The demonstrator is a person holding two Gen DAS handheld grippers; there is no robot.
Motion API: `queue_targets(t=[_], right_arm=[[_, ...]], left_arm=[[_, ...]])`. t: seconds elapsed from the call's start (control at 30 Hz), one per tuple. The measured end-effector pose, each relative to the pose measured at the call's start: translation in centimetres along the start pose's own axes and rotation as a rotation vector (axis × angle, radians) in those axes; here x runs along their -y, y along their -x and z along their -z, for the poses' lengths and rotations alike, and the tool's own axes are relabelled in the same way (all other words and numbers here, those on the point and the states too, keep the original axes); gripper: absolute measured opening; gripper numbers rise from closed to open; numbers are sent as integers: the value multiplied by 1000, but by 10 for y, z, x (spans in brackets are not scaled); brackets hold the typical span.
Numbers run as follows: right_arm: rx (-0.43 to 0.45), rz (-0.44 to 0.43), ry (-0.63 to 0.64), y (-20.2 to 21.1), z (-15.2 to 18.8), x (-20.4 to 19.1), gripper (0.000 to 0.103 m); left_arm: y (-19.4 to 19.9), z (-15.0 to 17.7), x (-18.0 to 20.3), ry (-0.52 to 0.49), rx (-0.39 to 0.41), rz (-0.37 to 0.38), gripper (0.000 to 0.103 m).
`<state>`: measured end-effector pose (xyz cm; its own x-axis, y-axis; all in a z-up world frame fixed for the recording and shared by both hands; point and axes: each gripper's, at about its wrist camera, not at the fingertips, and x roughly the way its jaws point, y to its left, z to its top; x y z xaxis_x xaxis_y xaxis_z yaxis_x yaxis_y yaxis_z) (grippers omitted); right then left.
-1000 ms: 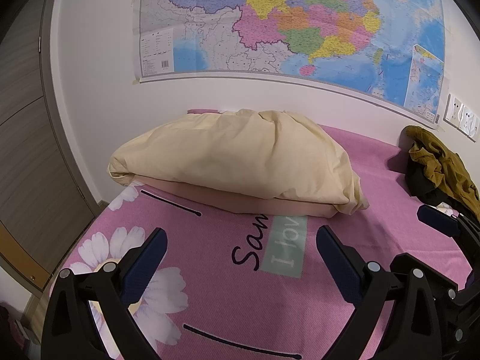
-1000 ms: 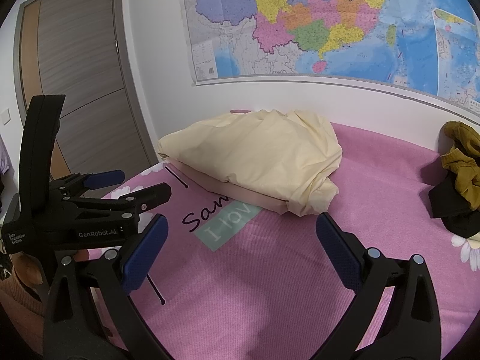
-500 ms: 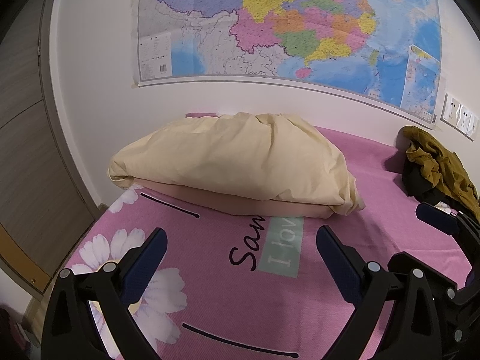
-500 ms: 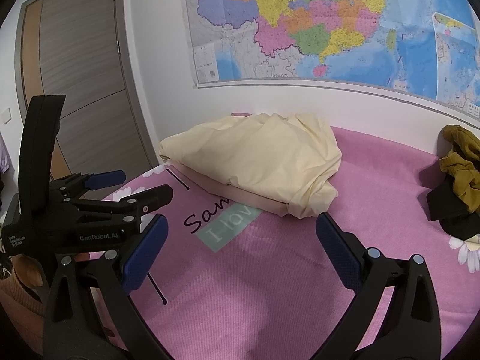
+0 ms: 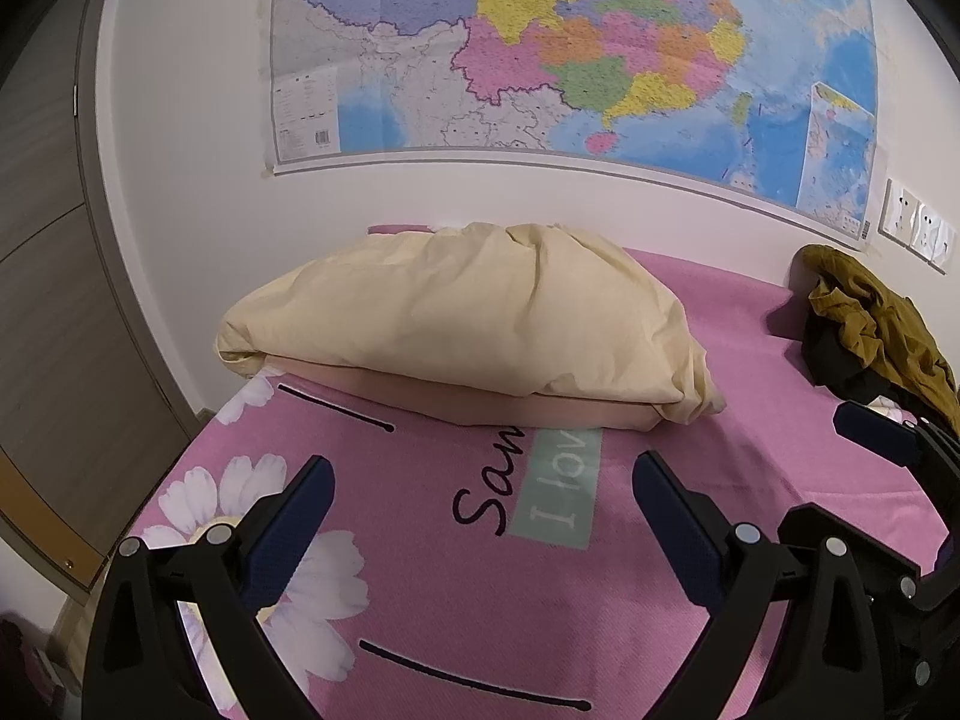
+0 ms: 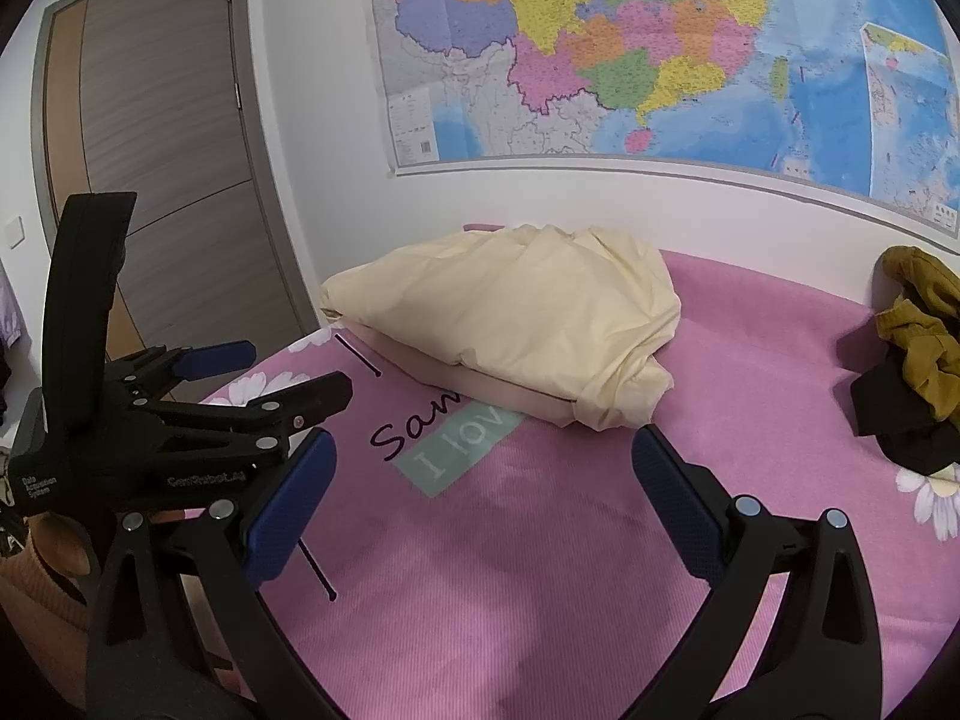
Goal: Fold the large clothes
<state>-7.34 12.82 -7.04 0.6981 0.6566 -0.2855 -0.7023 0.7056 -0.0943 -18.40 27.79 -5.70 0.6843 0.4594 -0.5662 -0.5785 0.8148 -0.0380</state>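
A crumpled heap of mustard and black clothes (image 5: 870, 324) lies at the bed's far right by the wall, also in the right wrist view (image 6: 918, 348). My left gripper (image 5: 480, 510) hovers open over the pink sheet near the front, its blue pads holding nothing. My right gripper (image 6: 480, 504) is open too, empty, above the middle of the bed. The left gripper (image 6: 282, 375) shows at the left of the right wrist view, jaws apart. One blue fingertip (image 5: 876, 432) of the right gripper pokes in at the right edge. Both grippers are well short of the clothes.
A cream pillow (image 5: 468, 324) on a folded peach layer lies at the head of the bed (image 5: 750, 468). The pink flowered sheet (image 6: 540, 540) has printed lettering. A map covers the wall behind. A wooden door (image 6: 156, 150) stands left of the bed.
Both cameras have drifted only slightly. The jaws stay open and nothing on the bed has moved.
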Motion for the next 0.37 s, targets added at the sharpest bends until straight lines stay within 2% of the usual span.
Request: queue_targets(t=[0.07,0.17,0.3,0.37], right_arm=[[0,3,-1,4,2,2,97],[-5,21,-33,12,6,13,97],[-3,90,-76,29,18,35,97],[2,158,-103,43,25,49,97]], left_arm=[[1,1,6,-13,9,-10,96],[-4,2,16,-20,-15,21,96],[-13,4,38,-23,-50,105,96],[-19,6,58,-45,-80,164,96]])
